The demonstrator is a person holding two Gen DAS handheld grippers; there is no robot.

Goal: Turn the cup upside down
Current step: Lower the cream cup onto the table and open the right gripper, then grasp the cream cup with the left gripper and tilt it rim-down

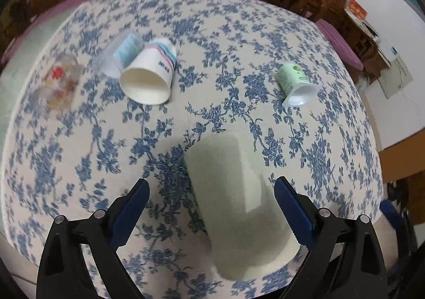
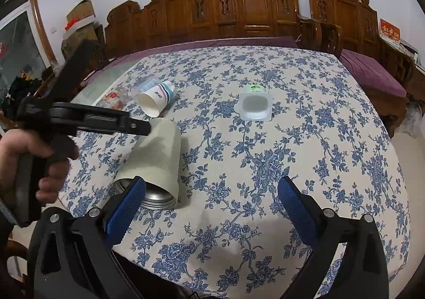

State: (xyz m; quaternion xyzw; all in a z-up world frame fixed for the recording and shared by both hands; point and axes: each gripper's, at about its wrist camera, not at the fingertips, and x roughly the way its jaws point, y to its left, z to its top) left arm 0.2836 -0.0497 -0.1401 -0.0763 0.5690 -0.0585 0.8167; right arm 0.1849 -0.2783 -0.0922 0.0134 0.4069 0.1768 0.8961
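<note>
My left tongs [image 1: 211, 208] are spread wide, and the cup [image 1: 236, 203] lies on its side between the 2 blue pads without either pad touching it. It is a tall, pale cream-green cylinder with a smooth matte wall, its closed end pointing away from me and its mouth toward me. From my right tongs [image 2: 212, 202] I see that same cup [image 2: 155, 158] just beyond my left-side pad [image 2: 127, 208], with a shiny metal, threaded rim [image 2: 156, 199] at the near end — a steel liner inside the painted shell. My right tongs are also wide open and hold nothing; bare cloth lies between the pads. The pads themselves are ribbed blue rubber on black plastic arms with small silver rivets.

Everything rests on a table [image 2: 265, 166] under a cream cloth printed with blue flowers. Ahead of my left tongs and to the left lies a white paper cup [image 1: 148, 73] on its side with pink and blue stripes, mouth toward me; a clear plastic container [image 1: 119, 54] lies against it, and a blurred glass [image 1: 59, 83] with red marks further left. Ahead to the right — well apart from those — lies a small green yogurt pot [image 1: 296, 85] with a white square rim. Carved wooden chairs [image 2: 252, 6] stand beyond the table.
</note>
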